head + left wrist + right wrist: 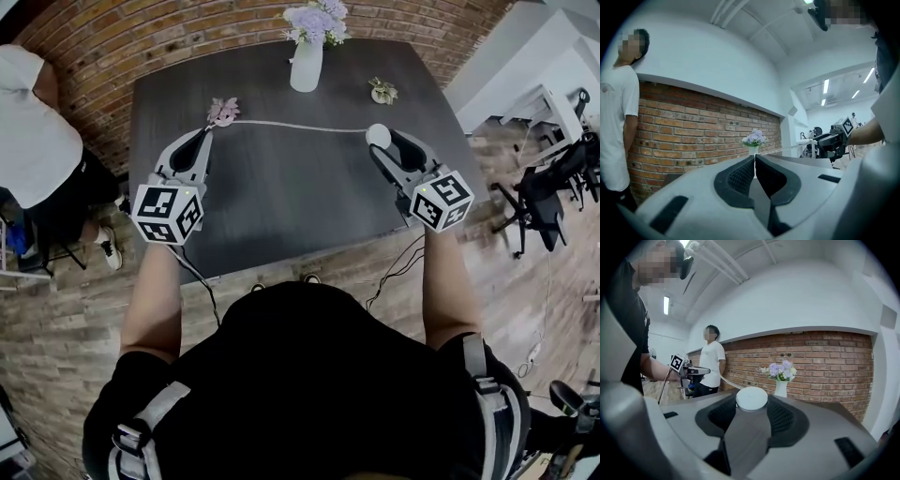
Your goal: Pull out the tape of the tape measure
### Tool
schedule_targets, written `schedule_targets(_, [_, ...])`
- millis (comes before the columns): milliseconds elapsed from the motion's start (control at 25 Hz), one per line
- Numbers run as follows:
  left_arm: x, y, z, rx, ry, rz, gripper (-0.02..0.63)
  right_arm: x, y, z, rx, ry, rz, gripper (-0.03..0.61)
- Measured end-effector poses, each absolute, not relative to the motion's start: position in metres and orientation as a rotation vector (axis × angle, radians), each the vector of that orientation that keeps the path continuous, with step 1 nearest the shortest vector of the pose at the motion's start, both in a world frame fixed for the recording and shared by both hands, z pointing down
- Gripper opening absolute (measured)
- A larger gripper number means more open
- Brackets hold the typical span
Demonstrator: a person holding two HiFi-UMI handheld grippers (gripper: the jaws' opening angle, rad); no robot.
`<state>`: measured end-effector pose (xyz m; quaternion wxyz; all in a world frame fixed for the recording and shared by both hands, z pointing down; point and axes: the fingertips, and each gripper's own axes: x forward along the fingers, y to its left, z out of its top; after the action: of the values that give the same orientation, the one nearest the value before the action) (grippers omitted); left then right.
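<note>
Head view: left gripper pinches tape; right gripper, tape measure.

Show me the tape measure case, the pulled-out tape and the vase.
tape measure case [751, 398], right gripper view, its round white top.
tape [300, 126], head view, middle of the stretched strip.
vase [307, 66], head view, its white body.
</note>
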<state>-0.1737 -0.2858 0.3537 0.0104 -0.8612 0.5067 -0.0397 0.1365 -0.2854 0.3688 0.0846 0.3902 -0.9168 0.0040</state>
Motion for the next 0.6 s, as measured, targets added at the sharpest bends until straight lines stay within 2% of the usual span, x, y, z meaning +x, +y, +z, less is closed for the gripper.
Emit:
schedule_targets(360, [-0.180,-0.283,0.374,-2.696,1.646,-0.165,0.014,0.132,-0.287,0.387,1.158,-2.717,0.067,0.206])
schedule_targets(600, [-0.185,-0.284,0.418,-2.707,1.748,-0.269,0.015,0.128,-0.291,0.431,1.163,-2.665,0.170,0.206])
